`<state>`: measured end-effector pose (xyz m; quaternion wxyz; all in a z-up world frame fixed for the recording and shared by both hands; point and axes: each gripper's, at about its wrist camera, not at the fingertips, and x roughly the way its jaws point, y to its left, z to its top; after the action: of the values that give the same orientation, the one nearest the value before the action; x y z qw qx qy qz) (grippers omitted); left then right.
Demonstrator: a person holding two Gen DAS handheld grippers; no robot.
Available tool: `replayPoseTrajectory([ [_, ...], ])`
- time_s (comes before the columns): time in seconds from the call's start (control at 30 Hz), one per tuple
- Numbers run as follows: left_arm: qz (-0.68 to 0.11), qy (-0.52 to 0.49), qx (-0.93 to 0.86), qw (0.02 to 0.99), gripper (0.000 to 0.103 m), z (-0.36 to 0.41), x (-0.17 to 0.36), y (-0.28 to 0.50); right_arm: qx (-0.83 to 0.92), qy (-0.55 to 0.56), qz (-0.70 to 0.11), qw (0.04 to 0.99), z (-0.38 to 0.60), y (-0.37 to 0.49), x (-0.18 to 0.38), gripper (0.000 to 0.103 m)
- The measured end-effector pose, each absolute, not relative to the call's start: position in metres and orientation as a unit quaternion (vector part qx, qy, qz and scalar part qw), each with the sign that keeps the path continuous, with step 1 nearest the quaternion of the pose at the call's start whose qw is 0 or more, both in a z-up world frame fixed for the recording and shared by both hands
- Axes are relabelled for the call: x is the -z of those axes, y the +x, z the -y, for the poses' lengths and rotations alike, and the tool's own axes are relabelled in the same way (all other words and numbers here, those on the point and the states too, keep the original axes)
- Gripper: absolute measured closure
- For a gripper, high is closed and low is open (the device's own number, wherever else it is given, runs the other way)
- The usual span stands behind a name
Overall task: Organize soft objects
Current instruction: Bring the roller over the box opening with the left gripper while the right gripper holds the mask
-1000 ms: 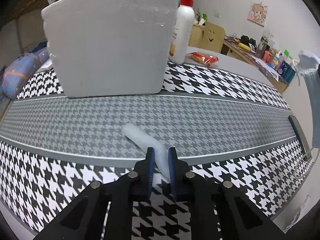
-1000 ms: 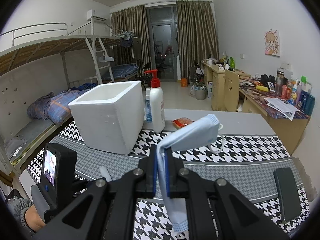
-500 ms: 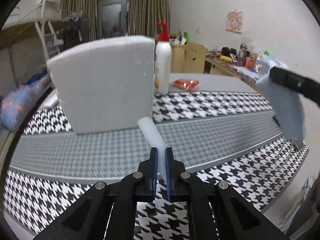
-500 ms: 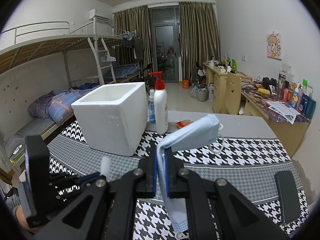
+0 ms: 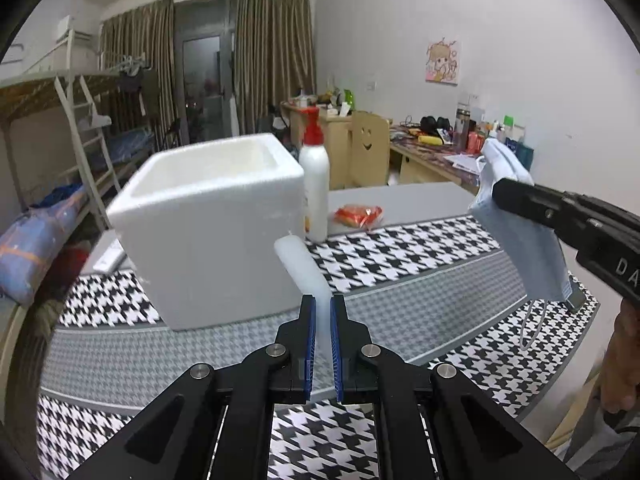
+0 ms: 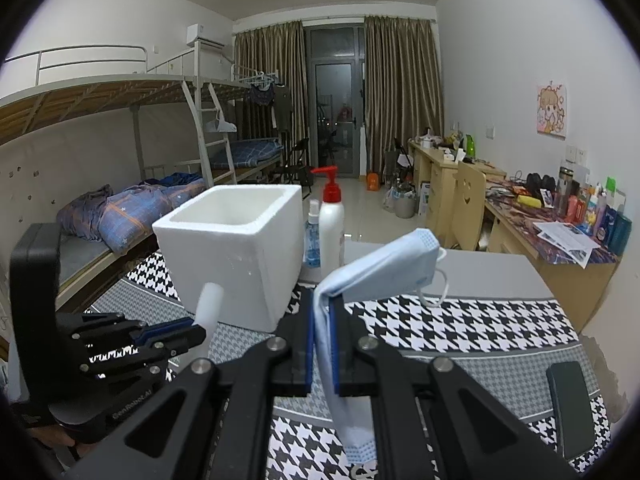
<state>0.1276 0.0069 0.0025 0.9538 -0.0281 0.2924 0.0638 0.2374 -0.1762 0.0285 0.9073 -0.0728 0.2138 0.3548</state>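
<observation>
My left gripper [image 5: 322, 312] is shut on a white foam tube [image 5: 301, 268] and holds it up in the air, in front of the white foam box [image 5: 208, 220]. The tube [image 6: 209, 307] and left gripper [image 6: 192, 330] also show in the right wrist view. My right gripper [image 6: 324, 312] is shut on a folded light-blue face mask [image 6: 380, 268], held above the table to the right of the box [image 6: 236, 248]. The mask [image 5: 520, 240] hangs from the right gripper's fingers [image 5: 532, 200] in the left wrist view.
A white pump bottle [image 5: 314, 188] and a small blue spray bottle [image 6: 312, 240] stand behind the box. A red snack packet [image 5: 358, 215] lies on the table. A dark phone [image 6: 570, 404] lies at the right. The houndstooth cloth [image 5: 400, 300] covers the table.
My left gripper has lifted the foam tube off the cloth and raised it, so the box's open top now shows. The right gripper with the mask has moved closer to the box.
</observation>
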Motion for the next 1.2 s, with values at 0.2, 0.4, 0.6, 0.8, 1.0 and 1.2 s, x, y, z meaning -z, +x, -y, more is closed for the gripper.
replayPoseTrajectory([
  [0.2, -0.277, -0.017, -0.056, 0.959, 0.095, -0.016, -0.017, 0.125, -0.351, -0.077, -0.202, 0.911, 0.166, 0.234, -0.036, 0.094],
  [0.4, -0.264, -0.016, -0.040, 0.964, 0.095, -0.028, -0.032, 0.125, -0.345, -0.081, -0.187, 0.916, 0.154, 0.229, -0.047, 0.094],
  [0.6, -0.255, -0.026, -0.033, 0.966, 0.095, -0.040, -0.044, 0.131, -0.346, -0.081, -0.180, 0.917, 0.144, 0.229, -0.053, 0.094],
  [0.8, -0.238, -0.017, -0.042, 0.970, 0.095, -0.047, -0.058, 0.132, -0.347, -0.084, -0.179, 0.917, 0.135, 0.233, -0.057, 0.094],
  [1.0, -0.226, -0.008, -0.050, 0.973, 0.095, -0.055, -0.070, 0.134, -0.355, -0.081, -0.170, 0.916, 0.129, 0.235, -0.063, 0.094],
  [1.2, -0.214, -0.012, -0.055, 0.975, 0.095, -0.063, -0.077, 0.138, -0.366, -0.081, -0.171, 0.911, 0.117, 0.238, -0.064, 0.094],
])
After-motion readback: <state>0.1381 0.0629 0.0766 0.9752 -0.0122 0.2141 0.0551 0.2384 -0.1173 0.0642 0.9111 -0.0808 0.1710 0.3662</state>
